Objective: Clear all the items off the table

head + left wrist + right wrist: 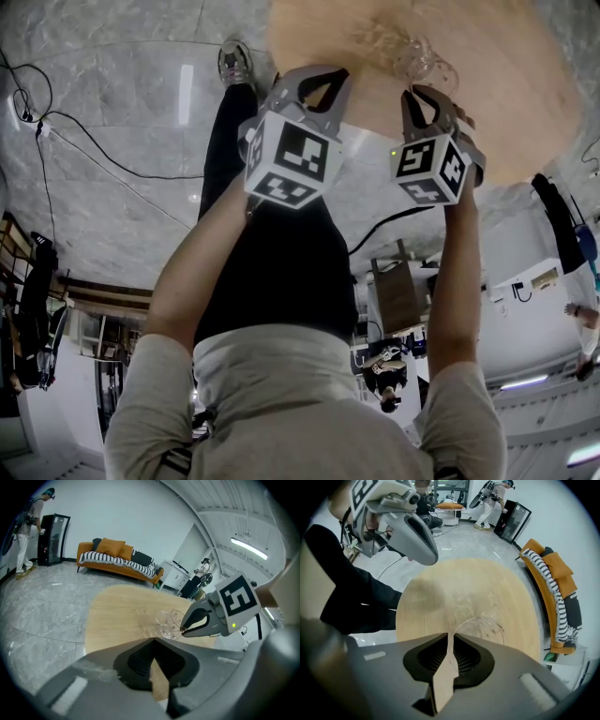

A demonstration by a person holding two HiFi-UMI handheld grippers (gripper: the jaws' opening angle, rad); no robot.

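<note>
A: We log the left gripper [153, 640]: jaws together, nothing between them, pointed at the round pale wooden surface [122, 611].

B: We note the right gripper [450, 637]: jaws pinched on the rim of the clear drinking glass [485, 629], over that surface. We cannot tell whether its base touches the wood. The two grippers sit close, side by side.

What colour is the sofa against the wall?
Orange sofa, draped with a black-and-white striped blanket; left gripper view shows it best.
</note>
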